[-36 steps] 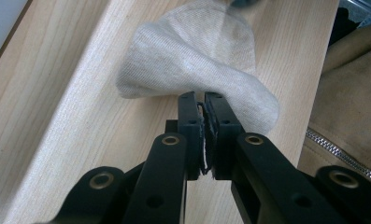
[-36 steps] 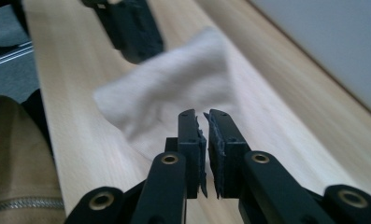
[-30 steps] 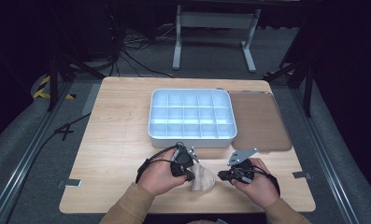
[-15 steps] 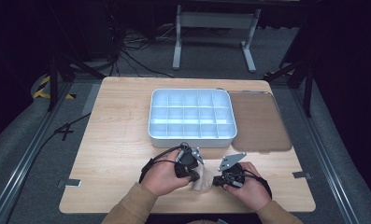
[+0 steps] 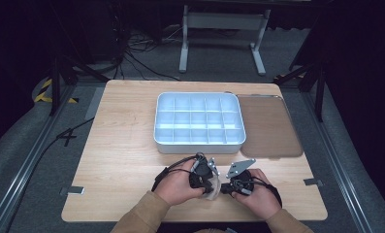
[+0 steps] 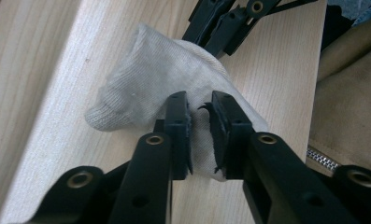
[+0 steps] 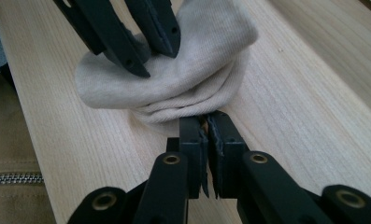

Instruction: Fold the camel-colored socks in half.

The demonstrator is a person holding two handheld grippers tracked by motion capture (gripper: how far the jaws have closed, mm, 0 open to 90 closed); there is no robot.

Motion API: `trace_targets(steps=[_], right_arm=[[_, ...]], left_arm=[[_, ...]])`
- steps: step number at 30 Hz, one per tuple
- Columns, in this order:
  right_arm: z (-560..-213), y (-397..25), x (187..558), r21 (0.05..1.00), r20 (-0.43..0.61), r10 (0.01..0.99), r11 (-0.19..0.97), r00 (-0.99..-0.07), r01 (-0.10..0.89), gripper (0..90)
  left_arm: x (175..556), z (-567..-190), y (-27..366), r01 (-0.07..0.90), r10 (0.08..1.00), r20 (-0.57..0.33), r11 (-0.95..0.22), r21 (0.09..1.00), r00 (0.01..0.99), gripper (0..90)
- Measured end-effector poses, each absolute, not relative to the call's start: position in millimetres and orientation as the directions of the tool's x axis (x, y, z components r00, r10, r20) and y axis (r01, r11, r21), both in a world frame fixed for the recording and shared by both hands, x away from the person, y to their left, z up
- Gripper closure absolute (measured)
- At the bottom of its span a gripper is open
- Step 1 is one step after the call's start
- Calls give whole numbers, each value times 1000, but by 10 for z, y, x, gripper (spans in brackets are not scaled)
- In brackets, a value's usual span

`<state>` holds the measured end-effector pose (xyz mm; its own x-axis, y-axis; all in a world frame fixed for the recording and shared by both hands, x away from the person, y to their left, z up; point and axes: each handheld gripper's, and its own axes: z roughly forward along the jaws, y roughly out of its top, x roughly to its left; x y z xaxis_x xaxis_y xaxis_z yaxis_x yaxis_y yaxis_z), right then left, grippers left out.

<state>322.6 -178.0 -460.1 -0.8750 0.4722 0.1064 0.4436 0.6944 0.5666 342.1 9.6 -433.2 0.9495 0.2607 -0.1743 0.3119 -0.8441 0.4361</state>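
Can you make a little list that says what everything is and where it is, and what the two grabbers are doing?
Held thing: bundled beige knitted sock, lying on the table's near edge
Left gripper: jaws pinching a fold of the sock
Right gripper: jaws nearly closed on the sock's edge
Table: light wooden tabletop
Box: white plastic tray with many small compartments, mid-table, looks empty
Lid: brown translucent flat lid, lying right of the tray
Hands: person's left hand and right hand, tan sleeves
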Motion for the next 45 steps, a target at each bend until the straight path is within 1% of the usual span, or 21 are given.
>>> trace_targets(steps=[2, 5, 9, 12, 15, 18, 23, 25, 26, 28, 34, 38, 43, 45], right_arm=[[-4604, -1792, 3226, 566, 111, 476, 691, -872, 449, 835], [-4594, -1813, 3229, 567, 112, 476, 691, -872, 449, 831], [-4548, -1854, 3234, 577, 107, 485, 681, -868, 451, 828], [-4485, -1905, 3238, 591, 100, 498, 666, -861, 454, 824], [-4439, -1933, 3236, 604, 99, 512, 651, -854, 460, 815], [-4391, -1929, 3226, 634, 96, 526, 622, -845, 459, 762], [-4385, -1819, 3209, 678, 113, 552, 565, -826, 471, 628], [-4390, -1803, 3208, 683, 120, 559, 554, -821, 477, 613], [-4395, -1787, 3204, 682, 130, 562, 548, -817, 485, 599], [-4414, -1755, 3203, 692, 134, 574, 529, -808, 491, 533], [-4501, -1694, 3217, 669, 153, 600, 522, -785, 529, 487], [-4548, -1683, 3223, 645, 183, 612, 516, -769, 564, 487], [-4594, -1683, 3249, 620, 207, 611, 523, -764, 585, 465], [-4610, -1680, 3258, 606, 237, 612, 513, -754, 607, 463]], left_arm=[[3439, -4350, 104, 327, 269, -190, -838, 437, 944, 703], [3446, -4375, 115, 342, 277, -207, -827, 445, 938, 680], [3439, -4374, 113, 341, 272, -212, -830, 442, 939, 642], [3424, -4386, 115, 329, 262, -204, -828, 454, 943, 596], [3418, -4393, 126, 330, 259, -213, -825, 458, 942, 578], [3425, -4404, 141, 339, 265, -218, -822, 459, 939, 571], [3406, -4412, 144, 326, 257, -207, -826, 461, 944, 559], [3396, -4416, 145, 332, 261, -211, -823, 461, 942, 552], [3389, -4417, 145, 330, 258, -212, -825, 459, 942, 541], [3375, -4417, 139, 323, 251, -213, -830, 455, 944, 500], [3371, -4416, 144, 317, 245, -212, -833, 453, 946, 490], [3357, -4418, 145, 302, 224, -217, -838, 455, 950, 459], [3357, -4412, 168, 307, 220, -233, -832, 461, 947, 479], [3359, -4408, 185, 309, 219, -240, -835, 455, 946, 486]])
